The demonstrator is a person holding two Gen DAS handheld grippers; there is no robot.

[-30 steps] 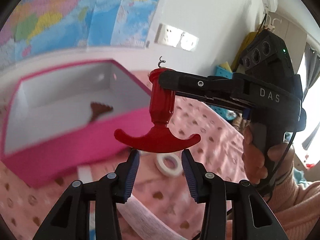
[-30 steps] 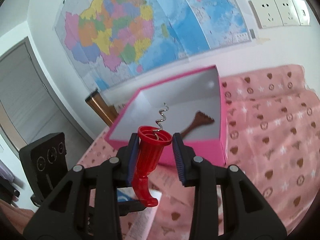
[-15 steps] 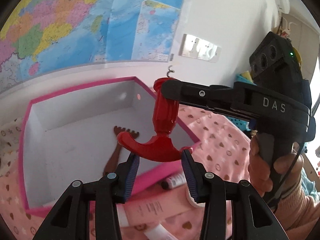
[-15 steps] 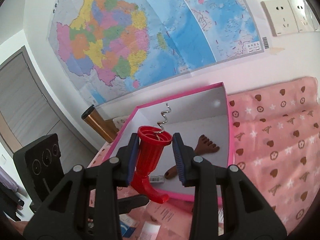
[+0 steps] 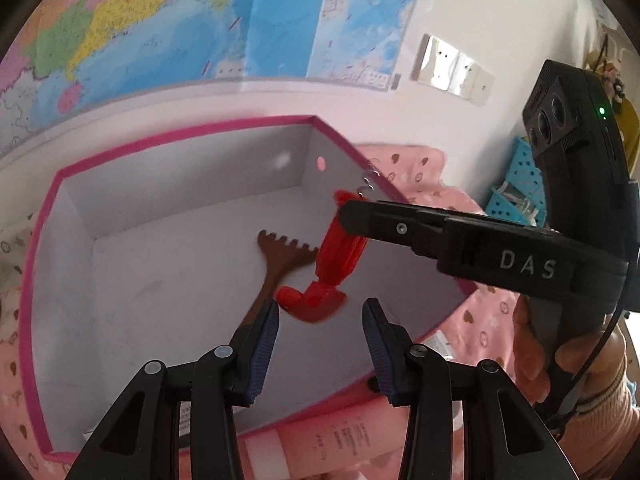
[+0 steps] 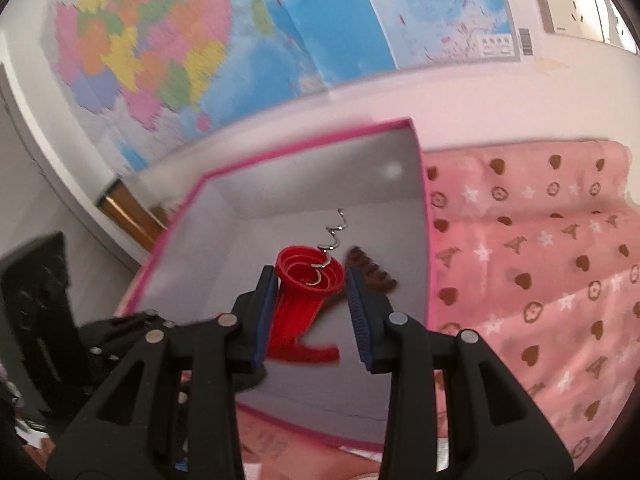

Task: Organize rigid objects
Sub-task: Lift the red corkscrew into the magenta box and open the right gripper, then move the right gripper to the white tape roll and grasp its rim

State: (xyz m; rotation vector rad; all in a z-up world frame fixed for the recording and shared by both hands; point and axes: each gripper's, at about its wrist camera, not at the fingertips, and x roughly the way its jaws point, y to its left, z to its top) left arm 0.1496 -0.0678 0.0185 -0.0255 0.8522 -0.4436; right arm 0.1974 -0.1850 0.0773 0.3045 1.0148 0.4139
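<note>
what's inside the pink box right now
A brown wooden comb-like scraper lies on the floor of the pink box. The red corkscrew, between the right gripper's jaws, hangs over it and covers part of the scraper. The near floor is hidden.

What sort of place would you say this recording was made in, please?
Probably a room in a home: large maps taped to the wall, wall sockets, and a pink patterned cloth under the pink box.
</note>
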